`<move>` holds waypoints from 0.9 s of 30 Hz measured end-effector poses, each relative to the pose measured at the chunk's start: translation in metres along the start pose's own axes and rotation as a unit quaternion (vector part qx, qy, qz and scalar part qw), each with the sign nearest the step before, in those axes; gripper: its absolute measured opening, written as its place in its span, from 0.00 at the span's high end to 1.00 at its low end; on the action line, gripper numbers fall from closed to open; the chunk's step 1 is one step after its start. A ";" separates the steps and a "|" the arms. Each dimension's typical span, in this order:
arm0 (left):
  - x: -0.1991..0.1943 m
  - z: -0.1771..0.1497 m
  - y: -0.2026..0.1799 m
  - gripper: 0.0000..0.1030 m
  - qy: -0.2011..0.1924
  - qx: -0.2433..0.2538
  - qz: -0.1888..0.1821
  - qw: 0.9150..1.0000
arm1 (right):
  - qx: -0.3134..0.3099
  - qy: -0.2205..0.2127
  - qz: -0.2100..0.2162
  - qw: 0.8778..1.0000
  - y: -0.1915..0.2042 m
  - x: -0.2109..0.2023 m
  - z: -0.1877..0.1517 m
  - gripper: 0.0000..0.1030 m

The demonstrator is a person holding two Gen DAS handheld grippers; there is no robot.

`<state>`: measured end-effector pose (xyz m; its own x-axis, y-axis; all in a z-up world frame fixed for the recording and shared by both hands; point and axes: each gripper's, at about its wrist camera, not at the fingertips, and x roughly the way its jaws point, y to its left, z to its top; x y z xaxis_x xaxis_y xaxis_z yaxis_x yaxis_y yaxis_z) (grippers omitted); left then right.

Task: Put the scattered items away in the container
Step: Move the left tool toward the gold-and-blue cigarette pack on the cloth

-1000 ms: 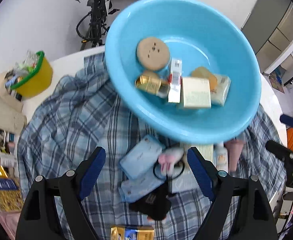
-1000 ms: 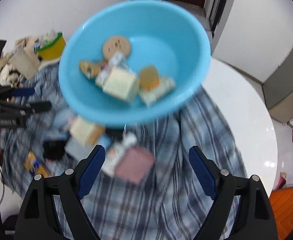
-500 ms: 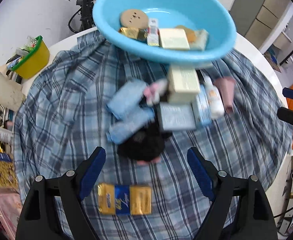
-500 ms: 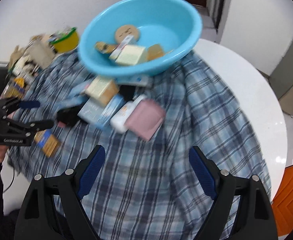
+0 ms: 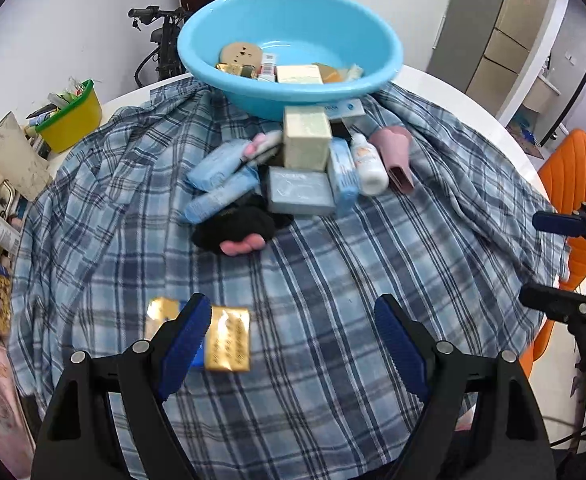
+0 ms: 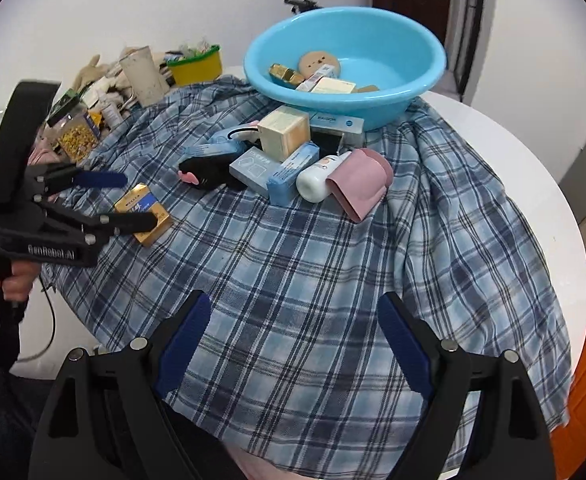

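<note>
Left gripper (image 5: 289, 344): jaws wide apart, empty; pulled back from basin over last second, now above gold packet (image 5: 217, 338), which lies on plaid cloth (image 5: 333, 280) at left jaw tip.
Right gripper (image 6: 293, 340): jaws wide apart, empty; likewise retreated, only cloth beneath.
Mid-surface: cluster not yet tidied, comprising black pouch (image 5: 237, 226), grey-blue box (image 5: 299, 192), cream box (image 5: 307, 142), white bottle (image 5: 367, 162), pink tube (image 5: 395, 154).
Far: blue basin (image 5: 293, 92) on cloth, several items already inside.
Judgement: retreat marks switch to next pickup; gold packet likely target.
</note>
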<state>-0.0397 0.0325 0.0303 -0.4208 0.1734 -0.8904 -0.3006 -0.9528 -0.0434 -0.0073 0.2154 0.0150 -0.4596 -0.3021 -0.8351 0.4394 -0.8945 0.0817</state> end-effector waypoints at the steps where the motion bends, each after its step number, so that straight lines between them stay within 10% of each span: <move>1: 0.003 -0.004 -0.002 0.17 0.002 0.001 -0.002 1.000 | 0.002 -0.007 -0.007 1.000 0.001 0.000 -0.004 0.18; 16: 0.034 -0.033 -0.004 0.17 0.020 -0.026 0.008 0.999 | 0.044 -0.006 -0.022 0.999 -0.005 0.031 -0.028 0.18; 27: 0.030 -0.028 -0.003 0.17 -0.054 -0.034 0.044 0.997 | 0.054 -0.051 -0.054 0.996 -0.007 0.033 -0.025 0.18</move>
<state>-0.0276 0.0336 -0.0091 -0.5331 0.1114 -0.8387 -0.2025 -0.9793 -0.0014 -0.0061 0.2197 -0.0265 -0.5776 -0.2291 -0.7835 0.2999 -0.9522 0.0573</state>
